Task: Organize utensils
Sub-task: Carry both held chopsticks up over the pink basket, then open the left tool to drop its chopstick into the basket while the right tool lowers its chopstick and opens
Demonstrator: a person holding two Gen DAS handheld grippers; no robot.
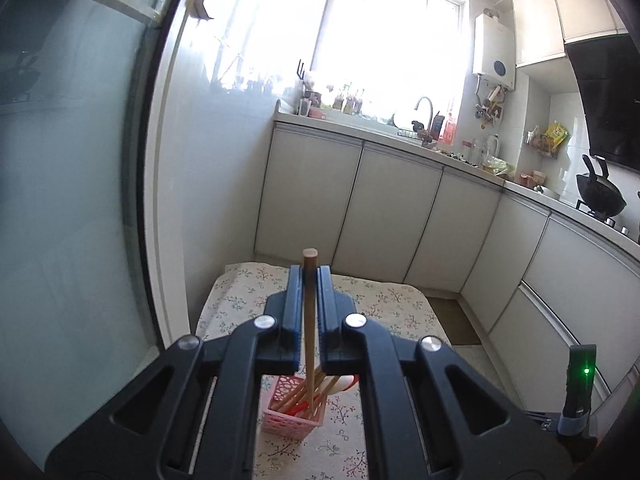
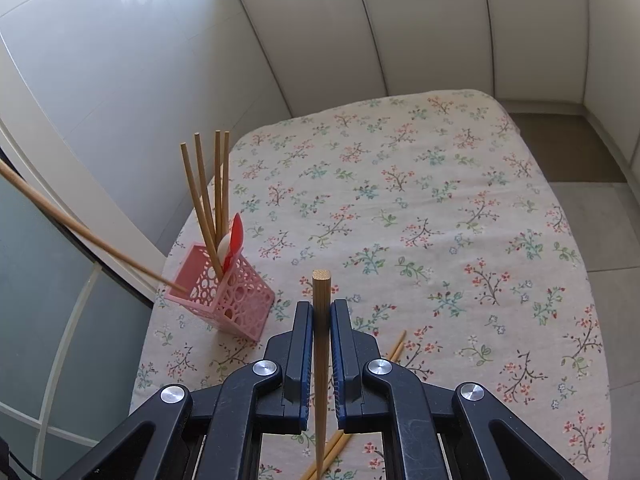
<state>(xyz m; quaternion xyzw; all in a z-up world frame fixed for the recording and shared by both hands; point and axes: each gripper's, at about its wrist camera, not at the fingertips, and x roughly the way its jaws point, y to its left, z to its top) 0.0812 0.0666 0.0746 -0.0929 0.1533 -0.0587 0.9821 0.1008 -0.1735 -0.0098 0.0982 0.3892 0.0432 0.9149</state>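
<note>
A pink perforated holder (image 2: 224,292) stands at the left edge of the floral table (image 2: 440,208), holding several wooden chopsticks (image 2: 206,192) and a red and a white spoon (image 2: 234,240). My left gripper (image 1: 310,276) is shut on a chopstick (image 1: 310,320) held above the holder (image 1: 294,412); that chopstick's tip (image 2: 88,232) reaches the holder's rim in the right wrist view. My right gripper (image 2: 321,308) is shut on another chopstick (image 2: 321,360), held upright above the table to the right of the holder. Two chopsticks (image 2: 394,350) lie on the cloth under it.
A glass door (image 1: 72,200) and white wall stand just left of the table. Kitchen cabinets (image 1: 380,216) with a sink and a cluttered counter run behind it. A wok (image 1: 600,196) sits on the stove at the right.
</note>
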